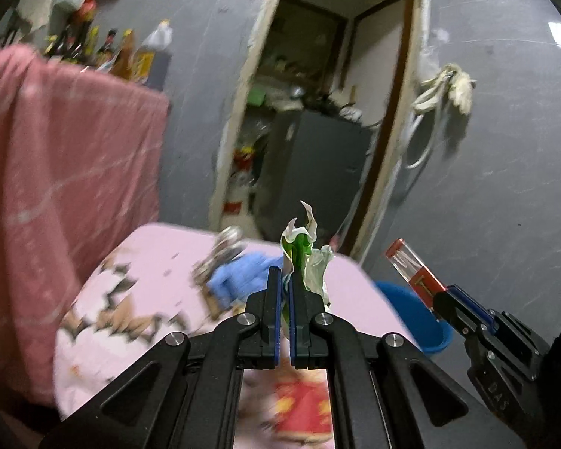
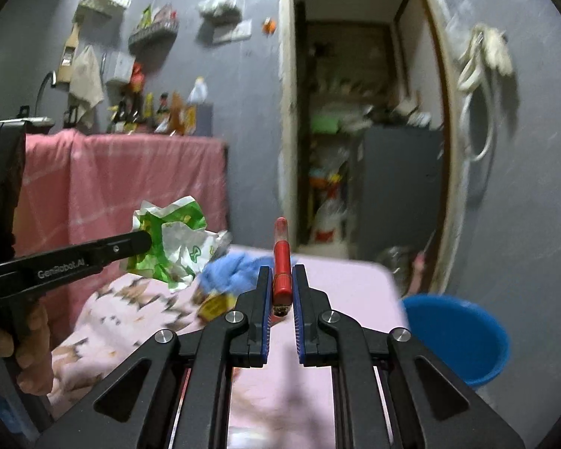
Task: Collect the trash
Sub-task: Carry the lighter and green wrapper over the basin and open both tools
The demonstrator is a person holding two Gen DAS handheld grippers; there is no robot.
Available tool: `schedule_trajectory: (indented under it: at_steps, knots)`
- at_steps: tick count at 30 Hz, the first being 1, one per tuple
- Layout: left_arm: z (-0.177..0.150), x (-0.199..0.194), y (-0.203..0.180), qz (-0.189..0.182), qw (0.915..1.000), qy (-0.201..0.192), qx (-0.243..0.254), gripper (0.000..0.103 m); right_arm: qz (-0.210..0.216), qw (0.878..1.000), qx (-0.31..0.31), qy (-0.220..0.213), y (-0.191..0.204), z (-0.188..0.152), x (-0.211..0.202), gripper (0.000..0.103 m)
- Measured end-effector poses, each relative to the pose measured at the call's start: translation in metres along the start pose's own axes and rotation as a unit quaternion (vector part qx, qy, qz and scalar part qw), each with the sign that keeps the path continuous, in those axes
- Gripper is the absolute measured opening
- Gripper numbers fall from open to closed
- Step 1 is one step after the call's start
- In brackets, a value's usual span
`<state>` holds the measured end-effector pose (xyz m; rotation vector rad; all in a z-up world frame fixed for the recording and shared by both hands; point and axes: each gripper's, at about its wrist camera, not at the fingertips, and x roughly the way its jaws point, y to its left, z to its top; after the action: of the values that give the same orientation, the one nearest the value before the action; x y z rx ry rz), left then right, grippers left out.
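Note:
My left gripper (image 1: 286,275) is shut on a crumpled green and white wrapper (image 1: 303,247), lifted above the pink table (image 1: 161,258). From the right wrist view the same wrapper (image 2: 168,243) hangs from the left gripper (image 2: 147,241) at the left. My right gripper (image 2: 282,273) is shut on a red cigarette pack (image 2: 282,269), seen edge-on. In the left wrist view that pack (image 1: 415,265) sticks up from the right gripper (image 1: 439,293) at the right. A blue bucket (image 2: 456,336) stands on the floor to the right of the table.
A blue glove (image 1: 239,277), a crushed can (image 1: 220,254) and a yellow wrapper (image 2: 215,305) lie on the pink cloth. A pink-draped counter (image 2: 131,176) with bottles stands behind. An open doorway (image 2: 362,131) leads to a cluttered room. A hand (image 2: 26,344) holds the left gripper.

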<state>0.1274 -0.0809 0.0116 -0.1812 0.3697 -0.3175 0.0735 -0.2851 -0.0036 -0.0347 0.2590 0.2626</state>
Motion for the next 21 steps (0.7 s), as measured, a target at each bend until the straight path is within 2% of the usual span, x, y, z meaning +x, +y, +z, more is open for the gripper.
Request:
schedule_trajectory:
  at_steps: [6,11,17,21]
  knots:
    - [0.015,0.026,-0.048,-0.047,0.9986,-0.014,0.018,0.002,-0.065,0.997,0.003,-0.046,-0.035,0.011,-0.014,0.008]
    - [0.027,0.064,-0.086,-0.084,0.9963,-0.002,0.015,0.002,-0.116,0.991,0.024,-0.062,-0.077,0.012,-0.013,0.008]
    - [0.029,0.126,-0.132,-0.115,0.9918,0.044,0.034,0.002,-0.160,0.984,0.064,-0.049,-0.135,0.001,0.002,0.008]
    - [0.019,0.167,-0.156,-0.119,0.9889,0.074,0.049,0.002,-0.182,0.979,0.083,-0.024,-0.168,-0.017,0.019,0.009]
